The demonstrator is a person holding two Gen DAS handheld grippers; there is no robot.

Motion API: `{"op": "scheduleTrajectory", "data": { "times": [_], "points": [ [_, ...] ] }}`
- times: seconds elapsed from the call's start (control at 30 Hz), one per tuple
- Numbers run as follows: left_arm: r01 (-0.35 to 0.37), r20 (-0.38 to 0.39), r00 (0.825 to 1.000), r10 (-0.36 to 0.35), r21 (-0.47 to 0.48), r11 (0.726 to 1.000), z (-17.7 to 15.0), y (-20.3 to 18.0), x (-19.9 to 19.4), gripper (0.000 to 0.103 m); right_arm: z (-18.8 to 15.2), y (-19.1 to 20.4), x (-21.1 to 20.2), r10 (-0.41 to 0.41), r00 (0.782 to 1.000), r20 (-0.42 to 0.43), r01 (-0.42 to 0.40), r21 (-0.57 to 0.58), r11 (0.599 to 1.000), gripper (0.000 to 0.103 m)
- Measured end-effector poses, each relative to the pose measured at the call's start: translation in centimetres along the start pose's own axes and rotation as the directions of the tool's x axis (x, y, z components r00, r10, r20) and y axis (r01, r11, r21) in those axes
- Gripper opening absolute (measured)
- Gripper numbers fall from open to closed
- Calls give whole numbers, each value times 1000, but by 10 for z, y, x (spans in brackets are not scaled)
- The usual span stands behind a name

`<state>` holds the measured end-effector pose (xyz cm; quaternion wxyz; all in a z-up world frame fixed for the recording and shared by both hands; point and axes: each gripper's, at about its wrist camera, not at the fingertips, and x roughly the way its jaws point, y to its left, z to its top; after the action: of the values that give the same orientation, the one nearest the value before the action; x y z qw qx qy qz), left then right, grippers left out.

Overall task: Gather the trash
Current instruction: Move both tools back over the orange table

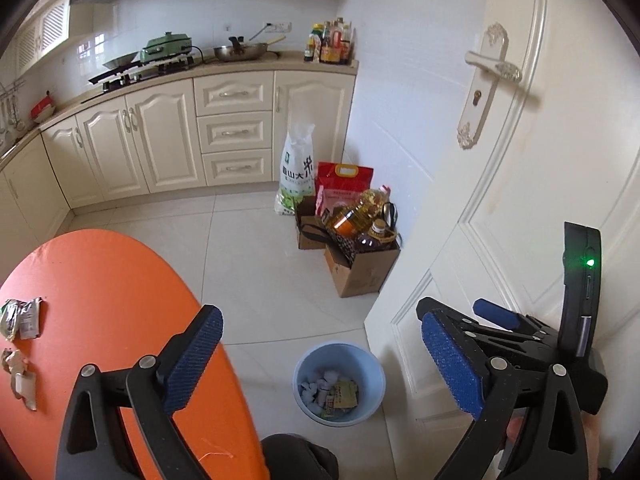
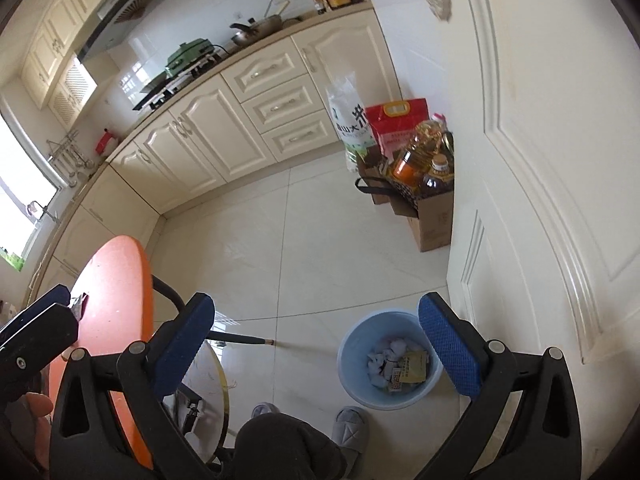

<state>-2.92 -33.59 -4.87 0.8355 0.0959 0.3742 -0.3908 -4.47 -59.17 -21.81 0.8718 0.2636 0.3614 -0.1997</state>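
Trash is split between two places as I read it: wrappers (image 1: pixel 20 318) and torn scraps (image 1: pixel 18 376) lie on the orange bench (image 1: pixel 112 280) at far left, and crumpled paper and packets sit in the blue bin (image 1: pixel 339 384) on the floor.

Going left to right in the left wrist view: the wrappers are well off to the left of my left gripper (image 1: pixel 320 360), whose fingers (image 1: pixel 196 360) are spread wide with nothing between them. The bin shows in the gap between them, lower down on the floor. The right gripper (image 2: pixel 328 352) is just beside it against the white door (image 1: pixel 500 160), also spread wide and empty; in its own view the bin sits between the fingers (image 2: pixel 450 348), nearer the right one.

My judgement is that the next step is fetching from the bench. I would swing the left gripper back over the wrappers, keep the fingers wide, come down with one wrapper centred, and pinch low so the thin foil does not slip out. The small scraps may need separate picks.
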Motion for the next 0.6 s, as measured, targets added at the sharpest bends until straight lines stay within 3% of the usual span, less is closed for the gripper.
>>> {"op": "scheduleTrajectory", "data": {
  "times": [0.17,0.3,0.43,0.6],
  "points": [
    [-46,94,994,52,-66,997,-34,32,-76,101,5,55,-38,46,997,61,-40,-93,995,103],
    [-102,162,979,121,-122,987,-63,56,-137,102,5,108,-65,97,990,101,-79,-172,982,103],
    [-157,224,953,203,-207,966,-94,81,-197,102,0,162,-89,165,977,132,-126,-262,957,103],
    [-234,273,906,323,-313,921,-144,110,-276,102,-13,229,-114,254,956,144,-187,-367,911,103]
  ]
}}
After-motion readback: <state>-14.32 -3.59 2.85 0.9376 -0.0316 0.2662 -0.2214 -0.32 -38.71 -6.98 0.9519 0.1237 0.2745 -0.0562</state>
